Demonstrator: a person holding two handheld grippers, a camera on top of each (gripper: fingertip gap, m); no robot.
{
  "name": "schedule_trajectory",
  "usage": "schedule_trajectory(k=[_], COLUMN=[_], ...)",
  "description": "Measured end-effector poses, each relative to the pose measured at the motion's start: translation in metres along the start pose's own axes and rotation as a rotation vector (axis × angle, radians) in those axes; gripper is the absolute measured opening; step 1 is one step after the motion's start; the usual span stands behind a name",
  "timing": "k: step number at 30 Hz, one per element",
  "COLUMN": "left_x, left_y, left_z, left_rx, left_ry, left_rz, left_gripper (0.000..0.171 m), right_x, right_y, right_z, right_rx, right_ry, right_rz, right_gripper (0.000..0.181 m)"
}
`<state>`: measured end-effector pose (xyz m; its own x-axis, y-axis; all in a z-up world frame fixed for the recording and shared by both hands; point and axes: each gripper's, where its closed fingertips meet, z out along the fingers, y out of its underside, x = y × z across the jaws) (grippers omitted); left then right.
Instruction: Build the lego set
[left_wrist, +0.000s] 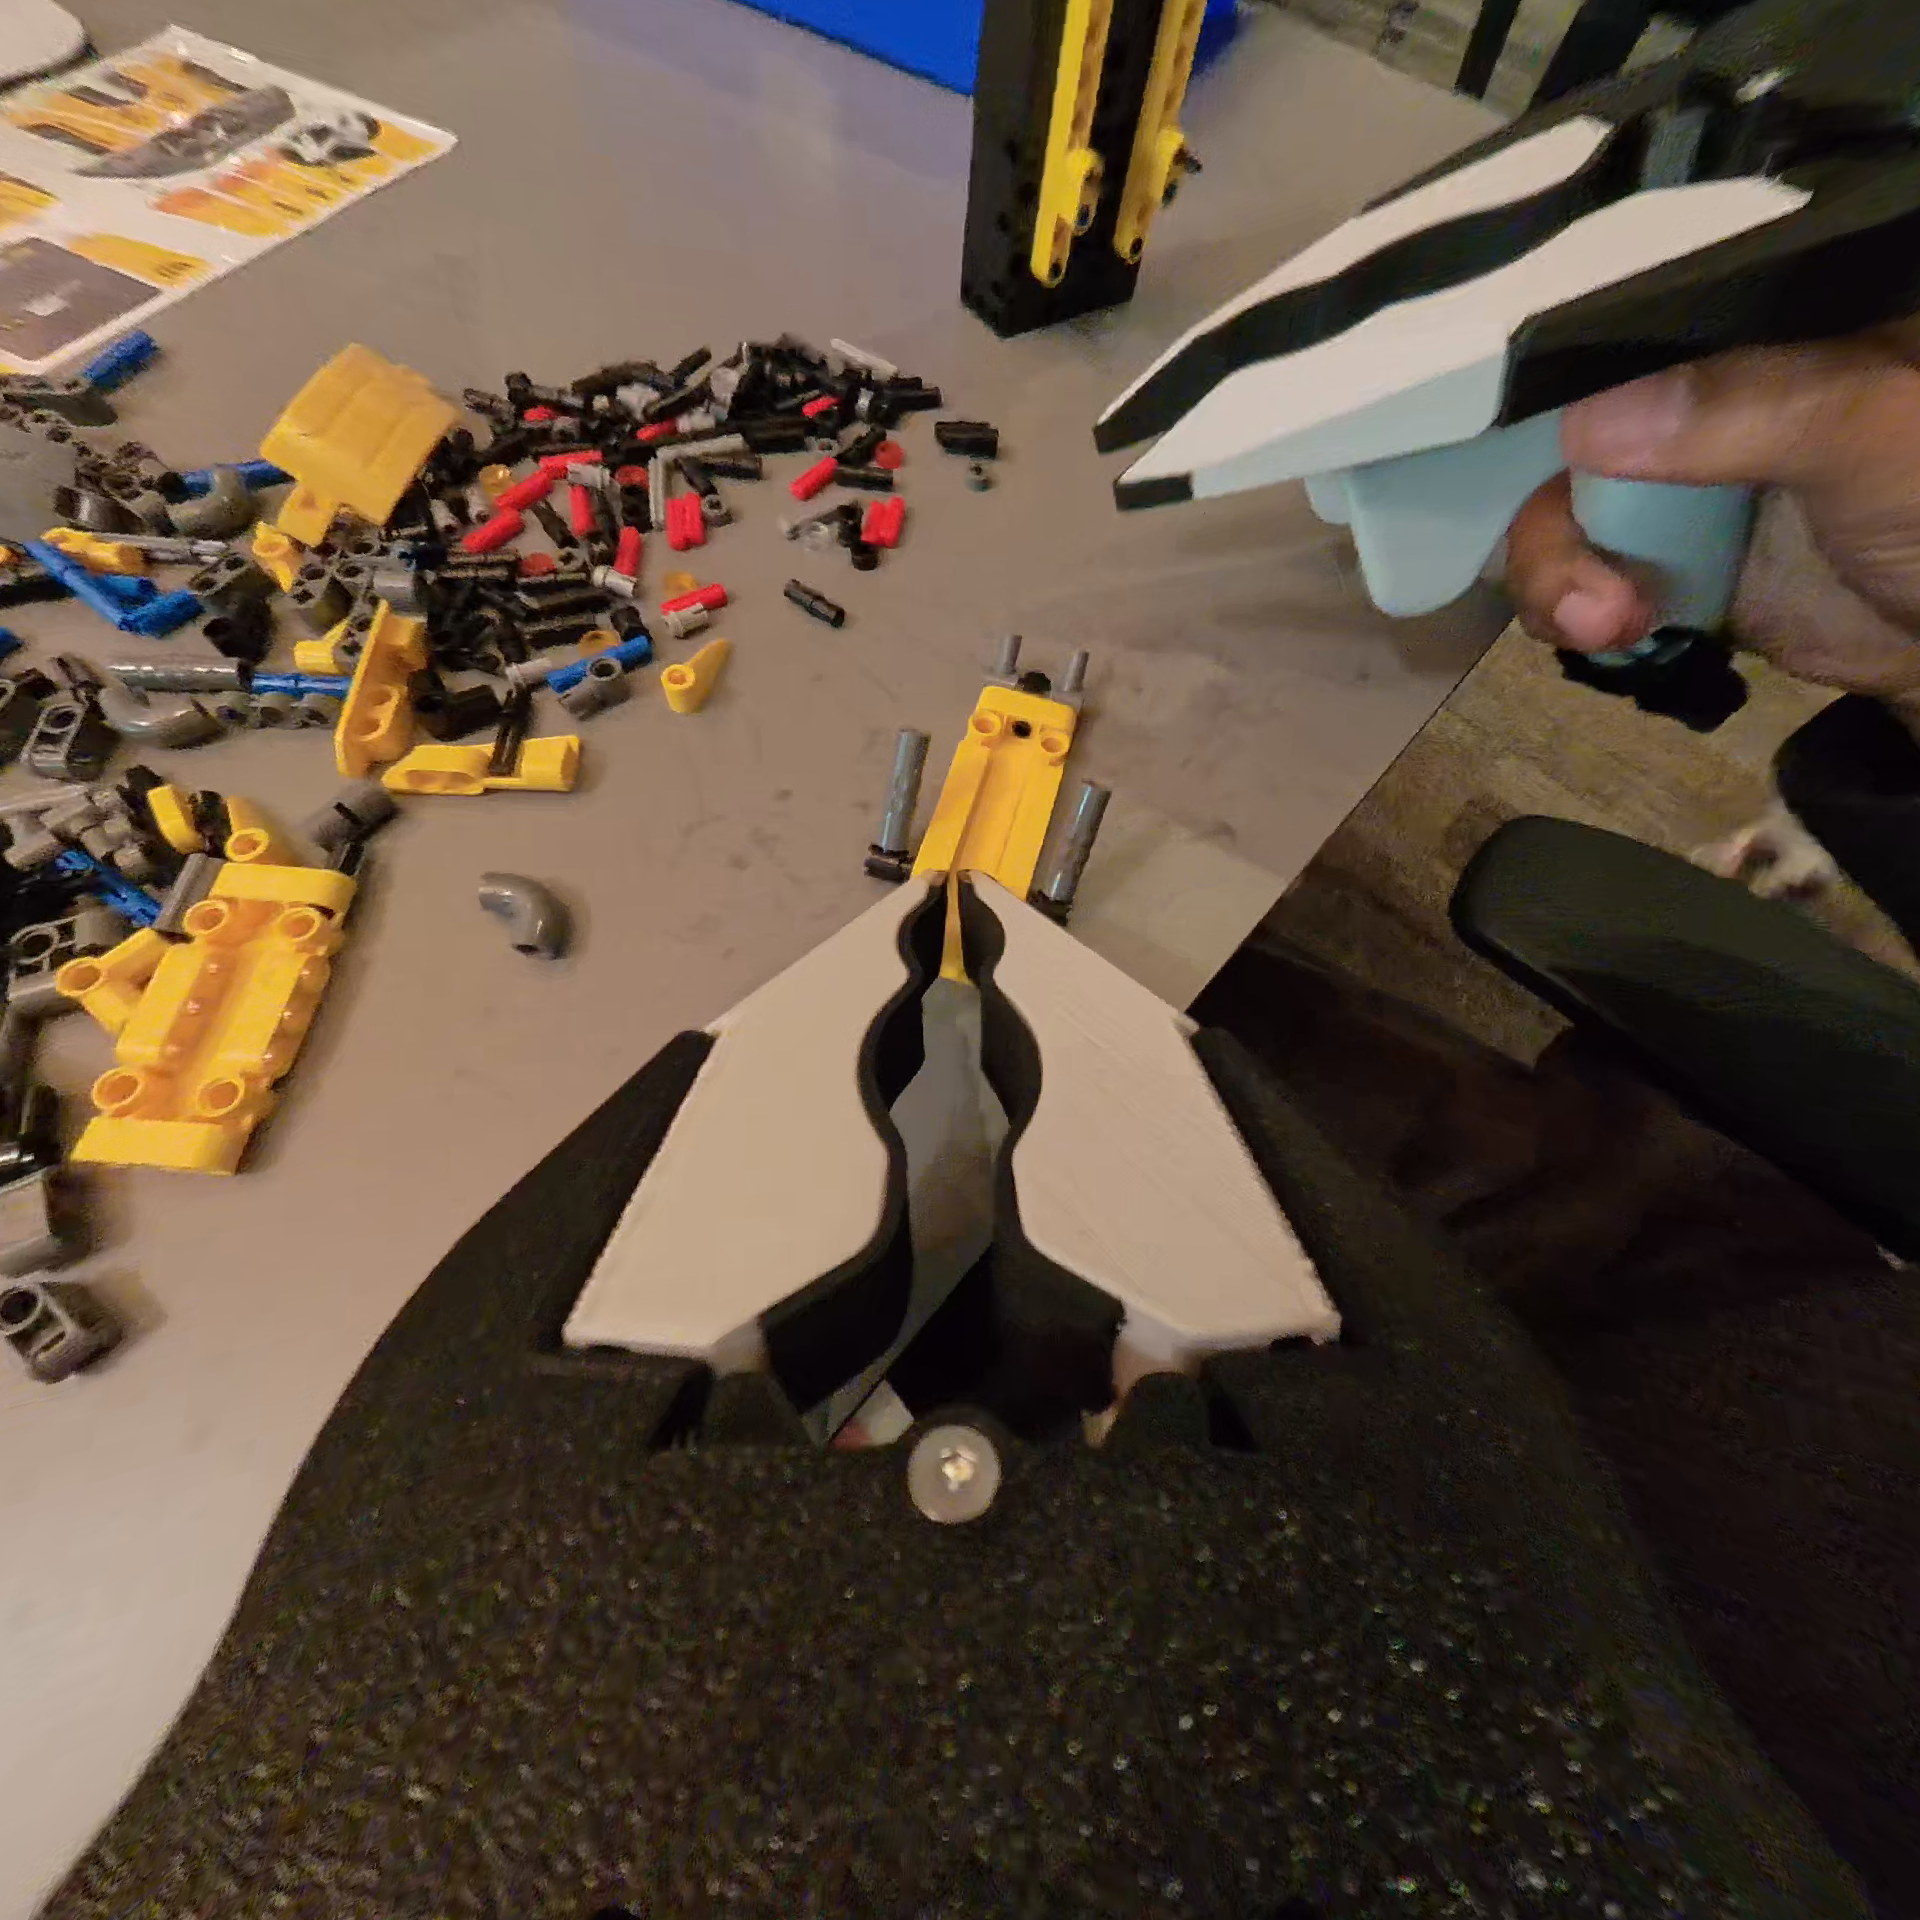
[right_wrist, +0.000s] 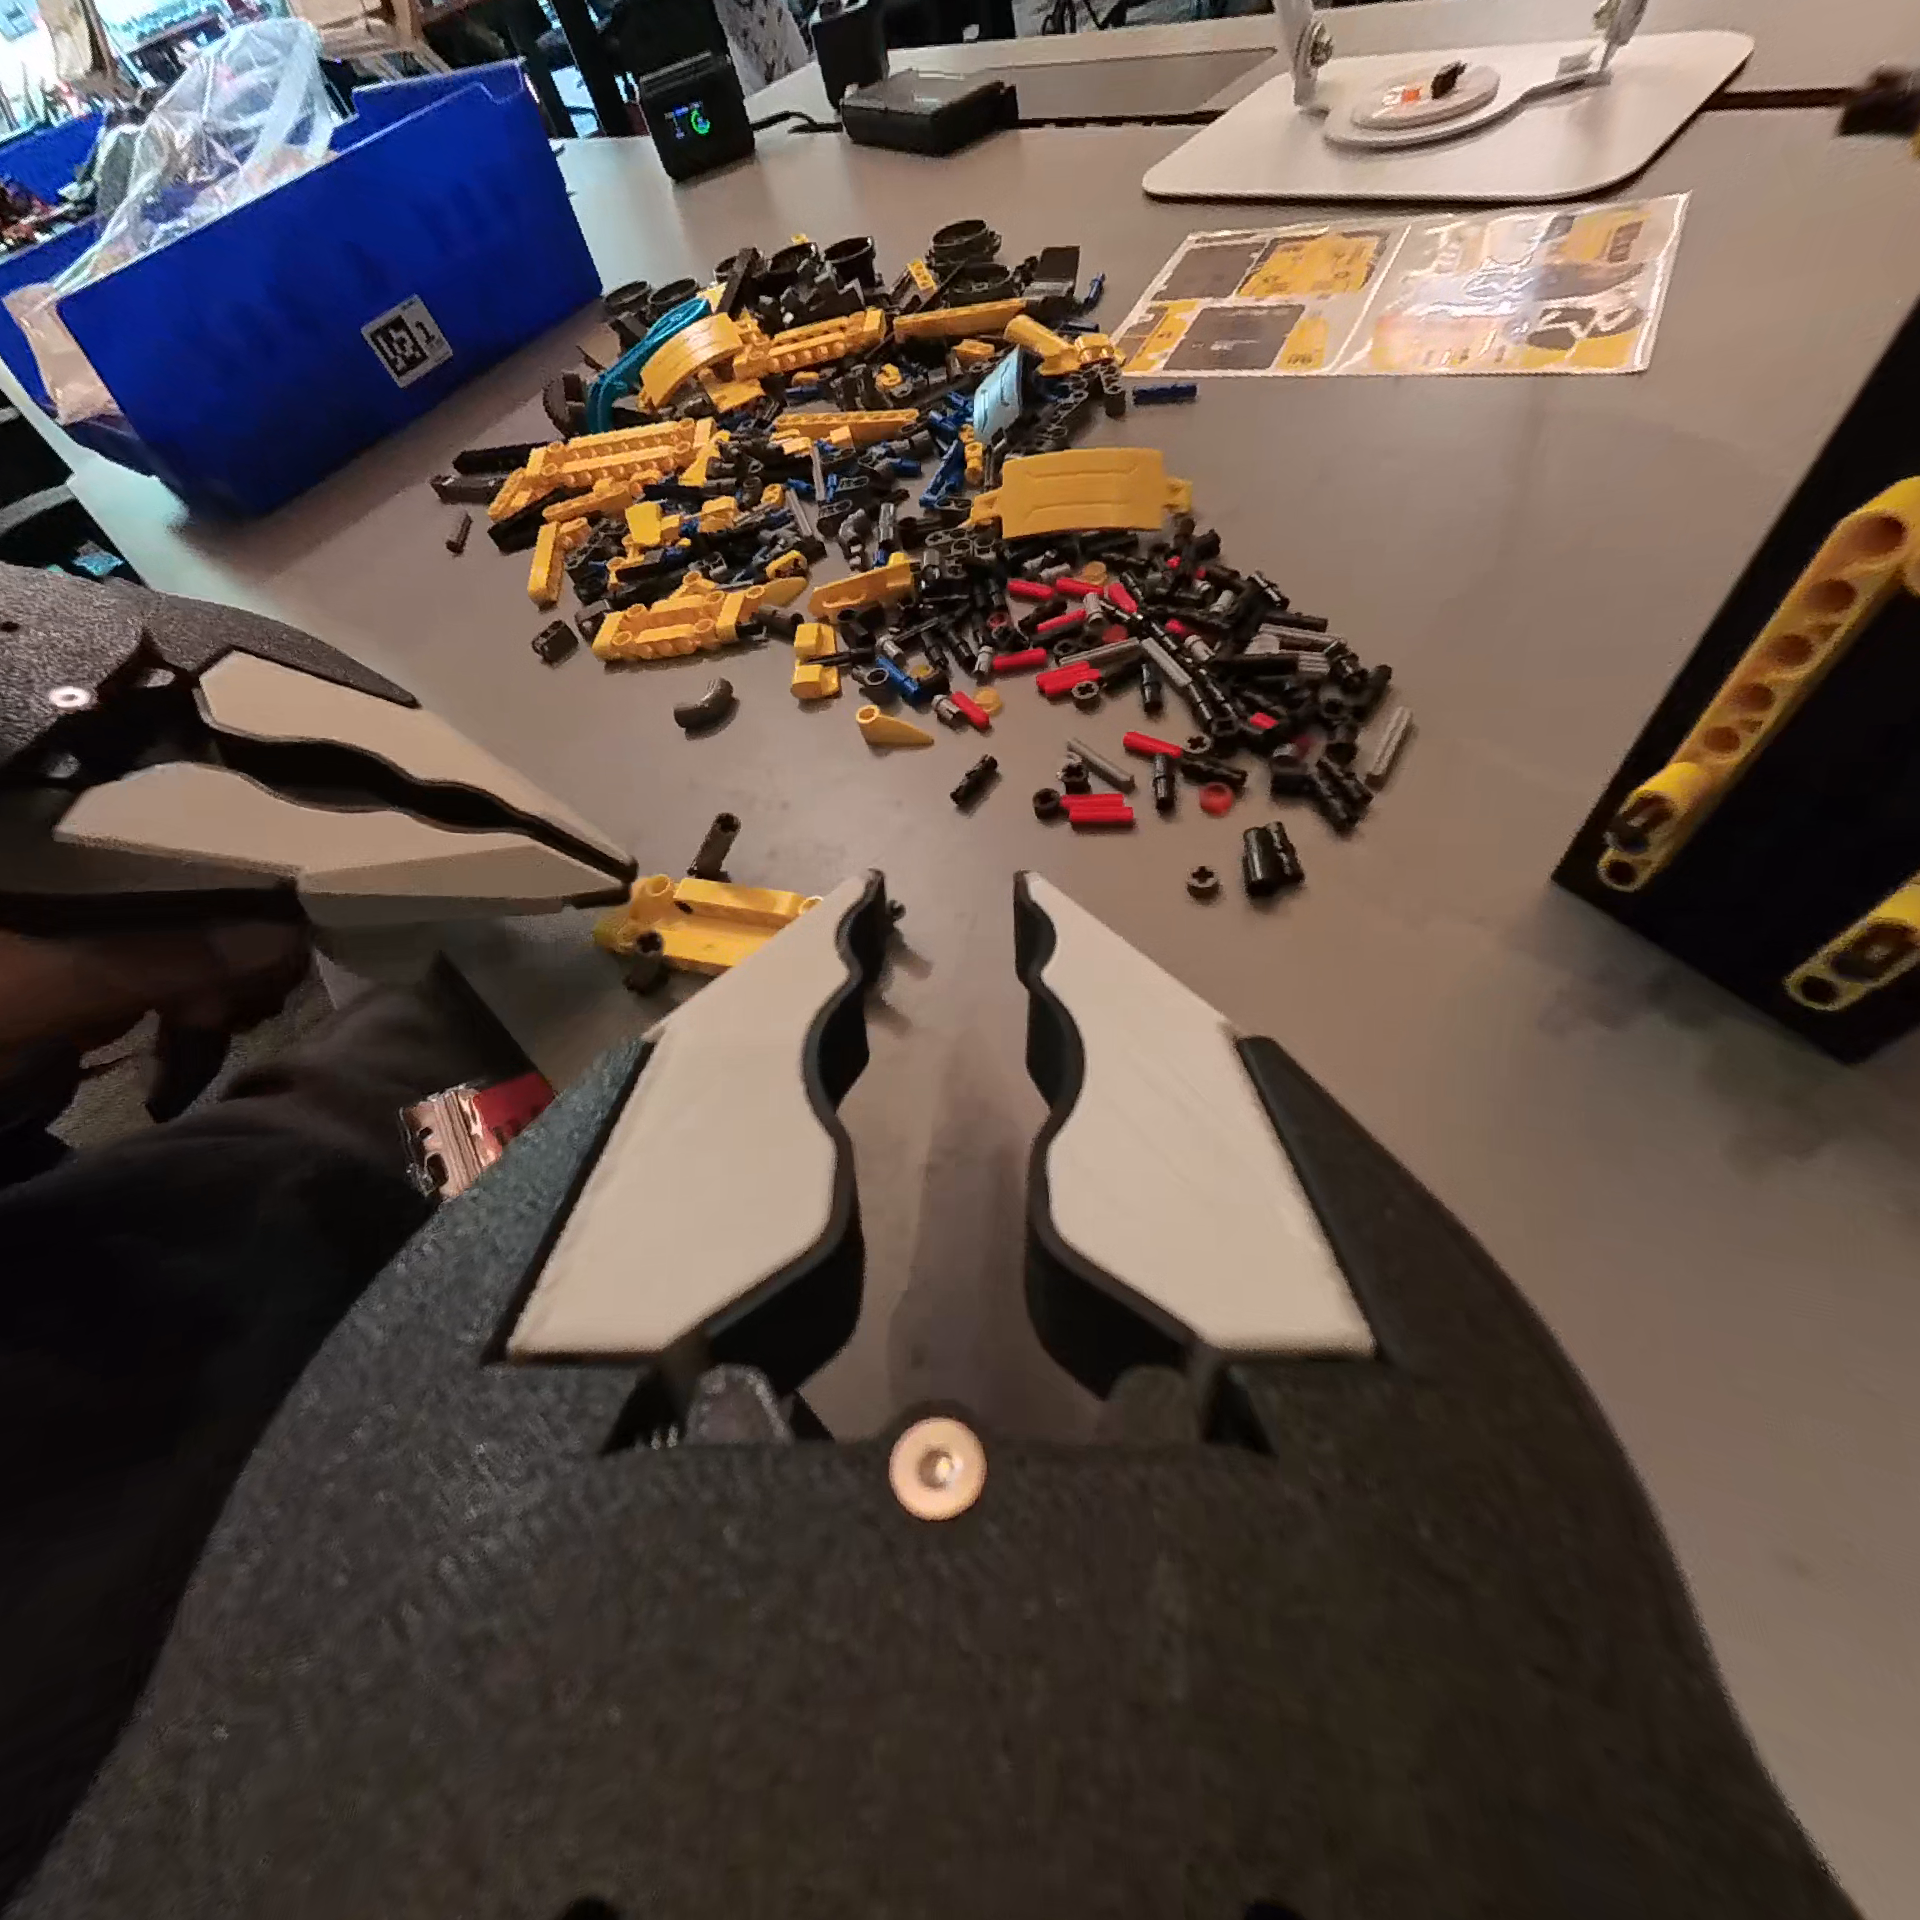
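Observation:
My left gripper (left_wrist: 948, 883) is shut on the near end of a yellow building-brick assembly (left_wrist: 1003, 774) with grey axles and black pins, which lies near the table's front edge. The same assembly shows in the right wrist view (right_wrist: 717, 920), with the left gripper (right_wrist: 623, 881) clamped on its left end. My right gripper (right_wrist: 948, 881) is open and empty, hovering just to the right of the assembly over bare table. In the left wrist view the right gripper (left_wrist: 1110, 462) shows at the upper right, held by a hand (left_wrist: 1756, 499).
A heap of loose yellow, black, red and blue bricks (right_wrist: 935, 582) covers the table's middle. A black stand with yellow beams (right_wrist: 1787, 748) is at the right. A blue bin (right_wrist: 301, 301), a printed sheet (right_wrist: 1403, 286) and a white base plate (right_wrist: 1455, 114) lie beyond. A chair (left_wrist: 1704, 997) is beside the table edge. My hands' fingertips stand some 10 cm from each other.

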<state>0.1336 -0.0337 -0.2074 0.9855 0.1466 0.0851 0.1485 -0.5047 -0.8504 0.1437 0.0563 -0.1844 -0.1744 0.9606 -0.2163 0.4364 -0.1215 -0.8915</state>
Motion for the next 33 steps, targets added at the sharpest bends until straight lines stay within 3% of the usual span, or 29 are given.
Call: schedule_trajectory(k=[4,9,17,21,26,29,33], left_x=[0.004,0.004,0.004,0.006,0.004,0.004,0.005], left_y=[-0.006,0.002,-0.002,-0.001,0.002,0.003,0.004], left_z=[-0.01,-0.01,-0.004,0.002,0.005,0.005,0.006], left_rx=[0.071,0.055,0.045,0.03,0.017,0.011,-0.01], left_ry=[0.042,0.059,0.057,0.066,0.049,0.043,0.043], left_rz=[-0.008,0.007,0.044,0.056,0.066,0.076,0.104], left_gripper=[0.012,0.021,0.024,0.023,0.022,0.016,0.005], right_x=[-0.005,-0.009,-0.056,-0.078,-0.075,-0.076,-0.083], right_y=[-0.005,-0.005,0.001,0.007,0.017,0.006,-0.032], right_z=[0.001,0.004,0.004,0.006,0.013,0.013,0.006], right_rx=[0.024,0.034,0.022,-0.009,-0.045,-0.001,0.166], right_ry=[-0.029,-0.05,-0.196,-0.284,-0.241,-0.275,-0.468], right_rz=[-0.002,-0.012,-0.051,-0.003,-0.026,0.008,0.263], right_gripper=[0.024,0.024,0.028,0.041,0.042,0.042,0.042])
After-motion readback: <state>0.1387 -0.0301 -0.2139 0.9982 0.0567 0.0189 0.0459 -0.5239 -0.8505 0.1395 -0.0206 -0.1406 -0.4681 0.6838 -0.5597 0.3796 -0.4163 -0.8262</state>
